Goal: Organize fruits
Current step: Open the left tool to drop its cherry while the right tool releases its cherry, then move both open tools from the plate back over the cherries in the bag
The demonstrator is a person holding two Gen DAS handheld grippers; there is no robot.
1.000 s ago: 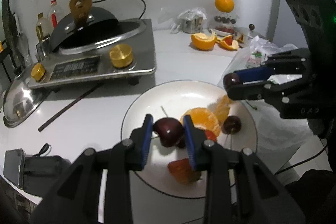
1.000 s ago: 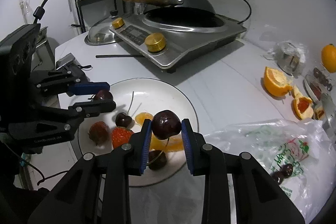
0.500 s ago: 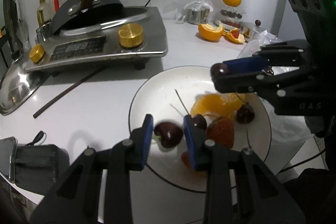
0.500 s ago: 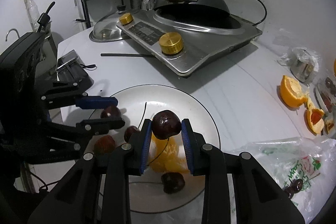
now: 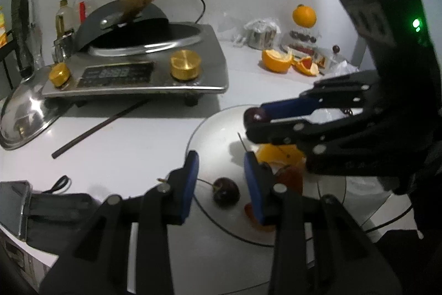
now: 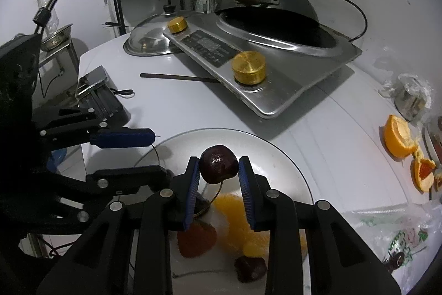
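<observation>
A white plate (image 5: 218, 129) holds a strawberry (image 6: 196, 238), orange segments (image 6: 240, 217) and loose cherries. One dark cherry (image 5: 226, 191) lies on the plate near its left rim, between the blue pads of my left gripper (image 5: 221, 170). The jaws are opening and neither pad touches it. My right gripper (image 6: 218, 173) is shut on another dark cherry (image 6: 218, 163), held above the plate (image 6: 276, 156) with its stem hanging down. In the left wrist view the right gripper (image 5: 250, 120) hovers over the plate's far side. The left gripper (image 6: 157, 155) shows at the plate's left edge.
A steel induction cooker with a wok (image 5: 132, 71) stands behind the plate, with a steel lid (image 5: 25, 112) and a dark chopstick (image 5: 99, 126) beside it. Orange peels (image 5: 276, 61) and a whole orange (image 5: 304, 15) lie far right. A plastic bag with cherries (image 6: 400, 248) sits right of the plate.
My left gripper has let go of its cherry, which now rests on the plate, and its jaws have widened. The right gripper has carried its cherry further over the plate.
</observation>
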